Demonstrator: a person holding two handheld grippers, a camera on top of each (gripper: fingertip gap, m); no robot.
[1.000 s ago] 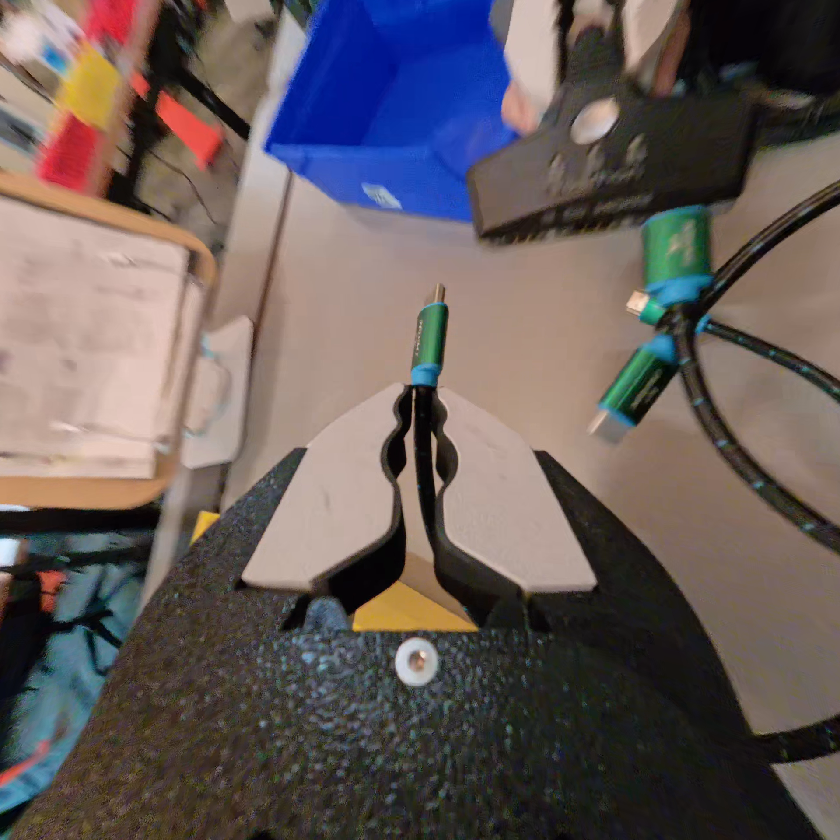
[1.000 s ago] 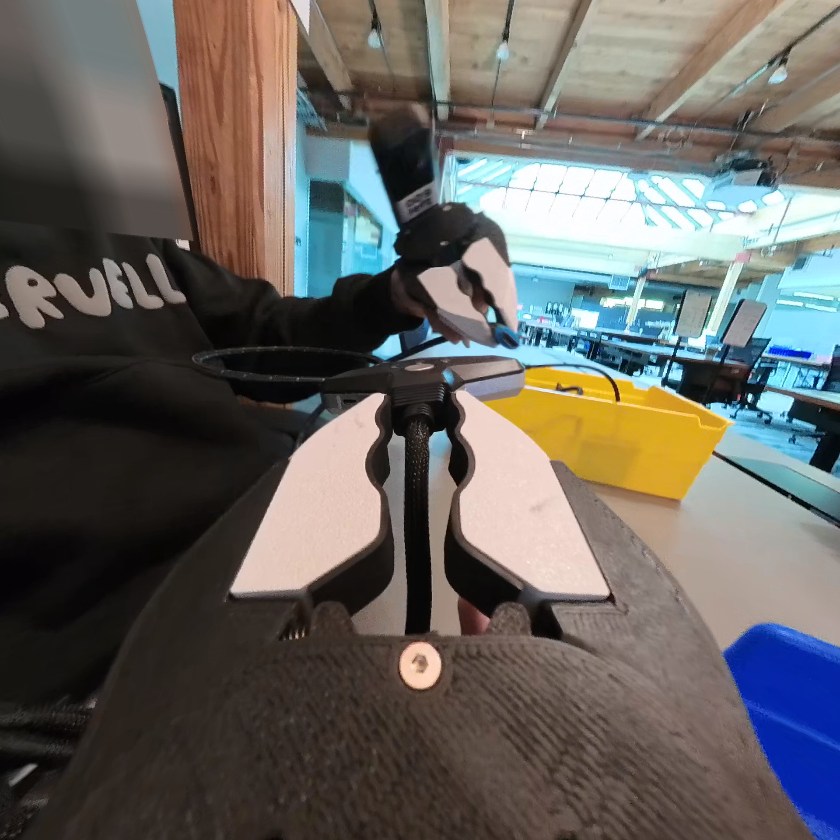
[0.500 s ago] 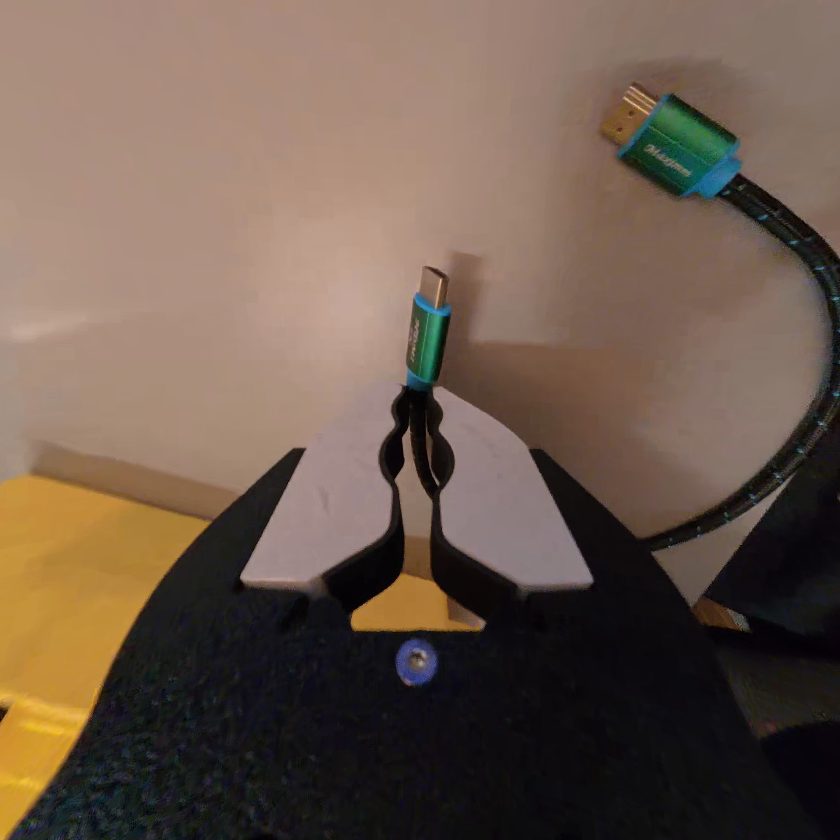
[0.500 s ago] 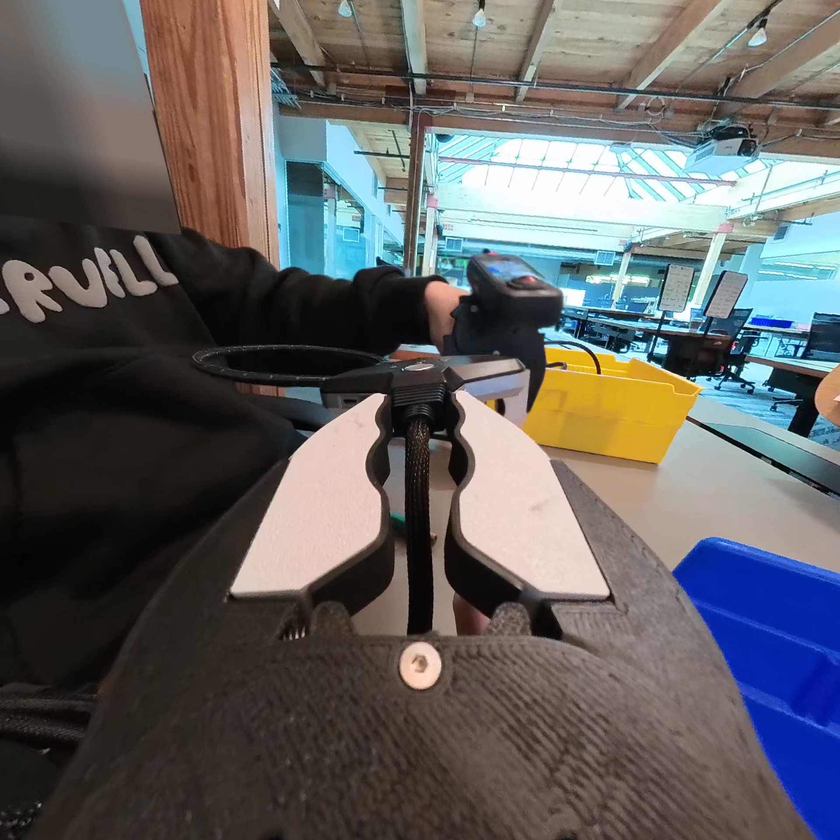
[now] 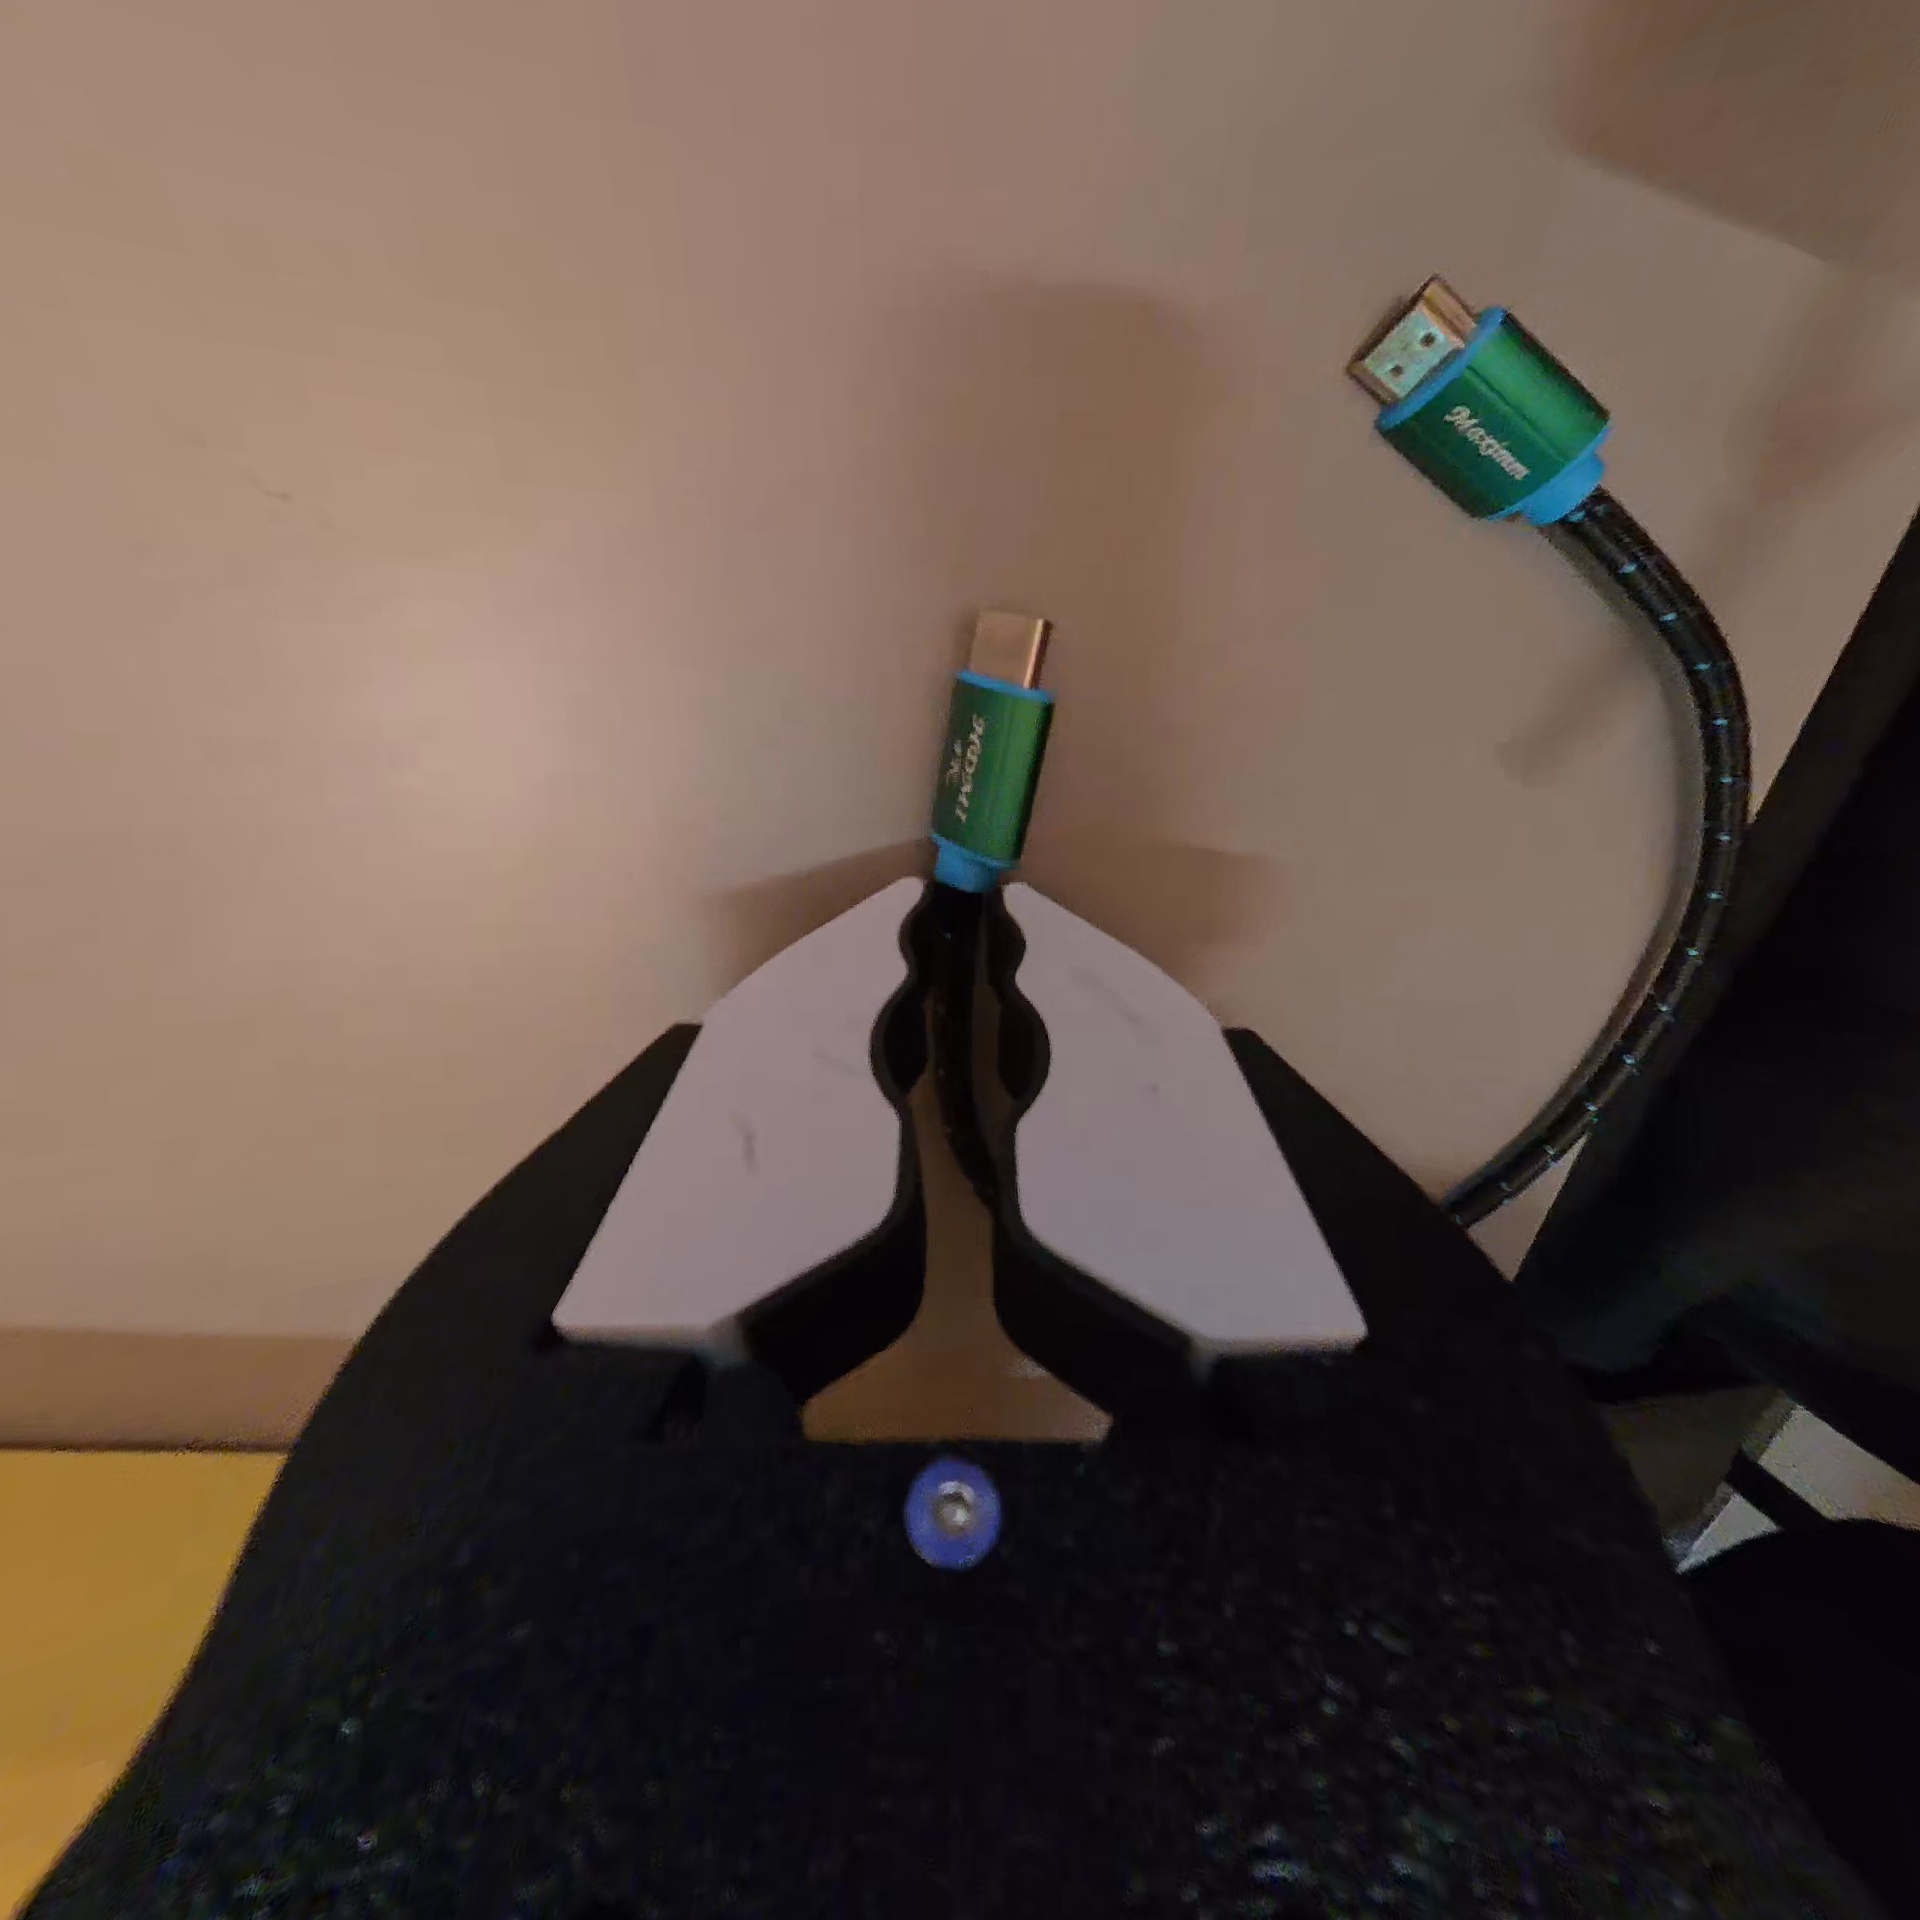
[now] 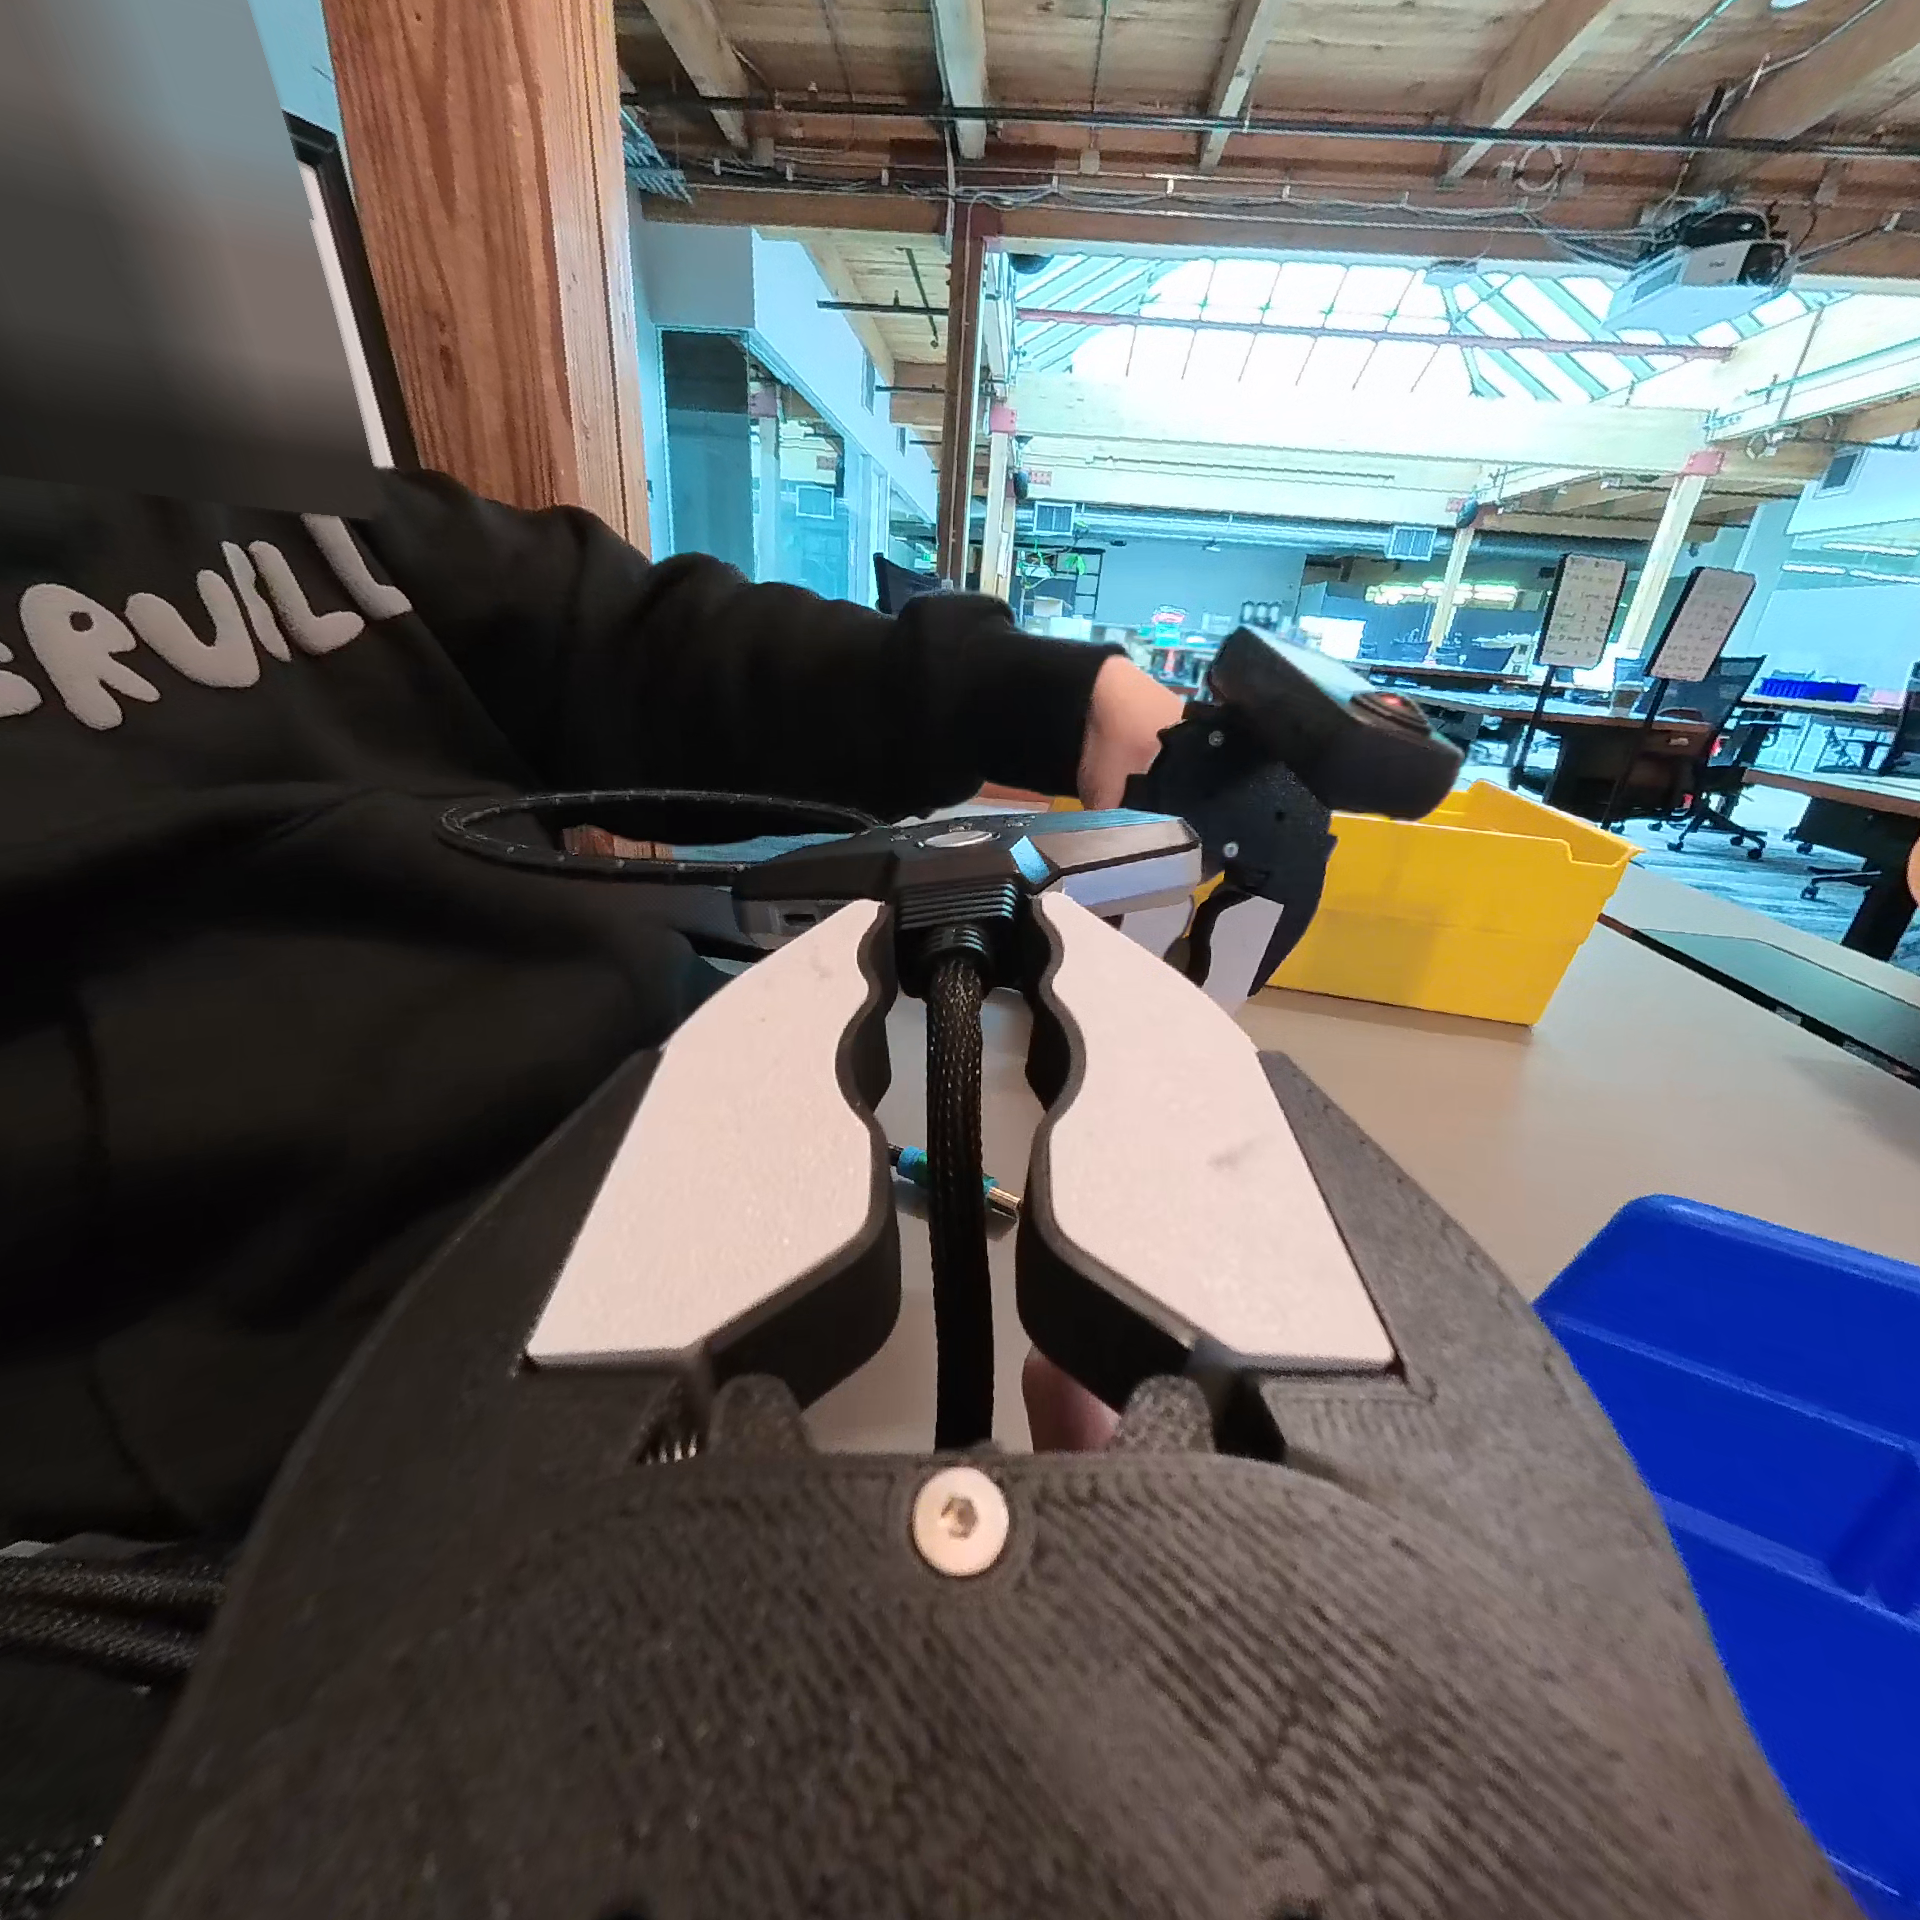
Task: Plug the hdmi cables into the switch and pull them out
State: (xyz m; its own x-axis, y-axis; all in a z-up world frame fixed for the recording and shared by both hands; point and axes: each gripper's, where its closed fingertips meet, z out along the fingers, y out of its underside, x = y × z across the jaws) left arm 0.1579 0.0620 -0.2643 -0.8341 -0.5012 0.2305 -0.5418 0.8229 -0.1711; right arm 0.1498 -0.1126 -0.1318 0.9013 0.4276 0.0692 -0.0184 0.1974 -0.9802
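Observation:
In the left wrist view, my left gripper is shut on a black braided cable just behind its green HDMI plug, which points at the beige table. A second green HDMI plug lies on the table to the right, its cable curving down. In the right wrist view, my right gripper is shut on the black braided cable at the neck of the black switch and holds the switch above the table. The left gripper shows beyond the switch, pointing down. A small plug lies on the table below.
A yellow bin stands behind the left gripper and shows at the lower left of the left wrist view. A blue bin is at the right. The person's black sleeve reaches across. A cable loop hangs left of the switch.
My left gripper, still holding its plug, has swung away from the switch and down toward the table by the yellow bin. The right gripper keeps hold of the switch's cable.

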